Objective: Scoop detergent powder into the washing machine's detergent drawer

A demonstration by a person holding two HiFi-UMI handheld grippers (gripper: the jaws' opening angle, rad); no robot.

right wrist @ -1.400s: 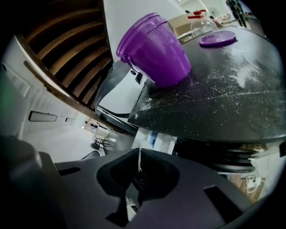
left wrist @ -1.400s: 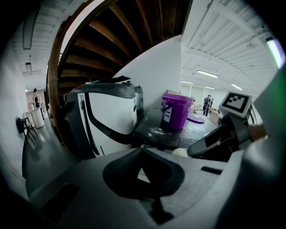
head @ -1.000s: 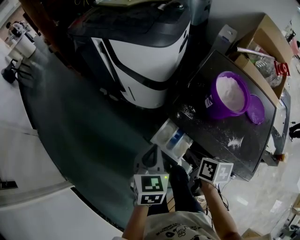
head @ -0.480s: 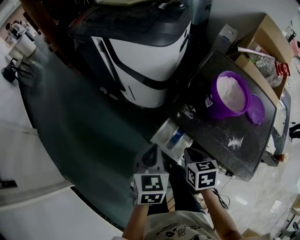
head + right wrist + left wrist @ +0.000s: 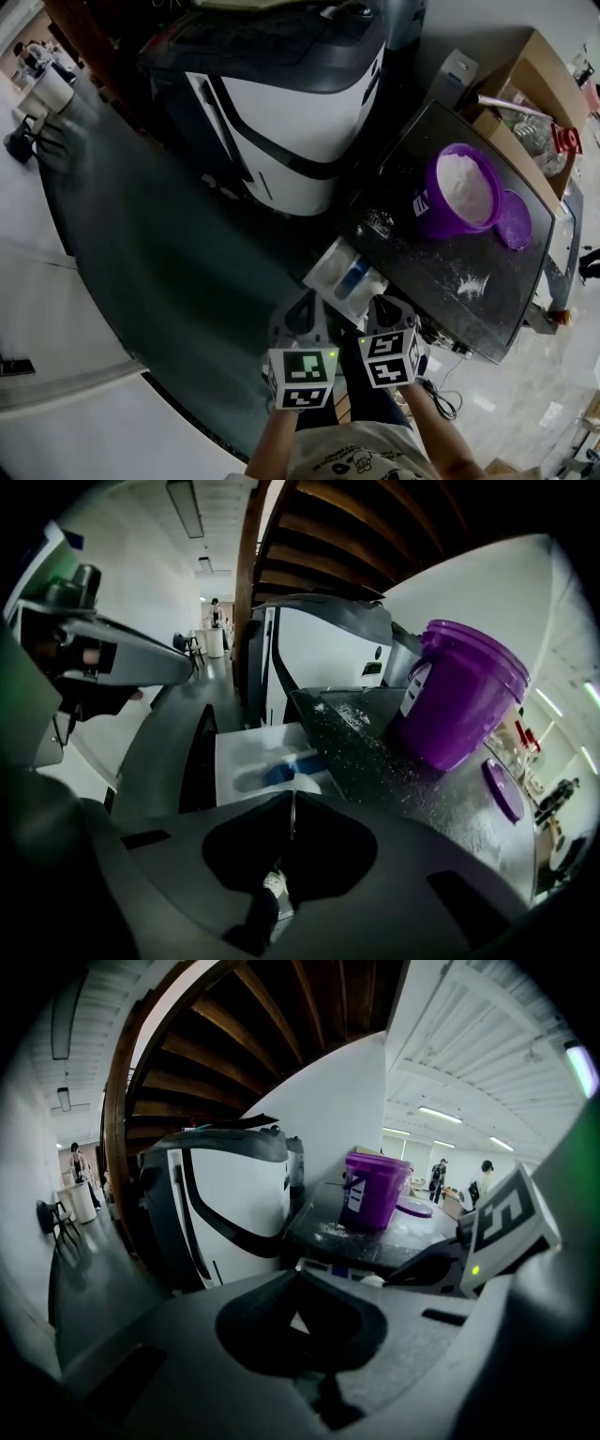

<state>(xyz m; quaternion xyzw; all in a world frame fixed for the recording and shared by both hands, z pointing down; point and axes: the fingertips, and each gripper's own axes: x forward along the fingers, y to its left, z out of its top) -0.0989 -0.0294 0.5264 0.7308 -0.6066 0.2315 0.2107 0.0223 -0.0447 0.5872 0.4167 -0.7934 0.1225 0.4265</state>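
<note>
- Fingers?
- Left gripper, right gripper: both are clenching shut, gripping nothing.
- Drawer?
- Detergent drawer is sitting open at the worktop's near edge; powder tub is standing farther back.

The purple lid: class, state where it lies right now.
In the head view the purple lid lies flat on the dark table, at the right, just beside the open purple tub of powder.

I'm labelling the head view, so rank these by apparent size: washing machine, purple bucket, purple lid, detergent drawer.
1. Washing machine, clearly largest.
2. Purple bucket and detergent drawer look alike, so I won't rank them.
3. Purple lid, smallest.
</note>
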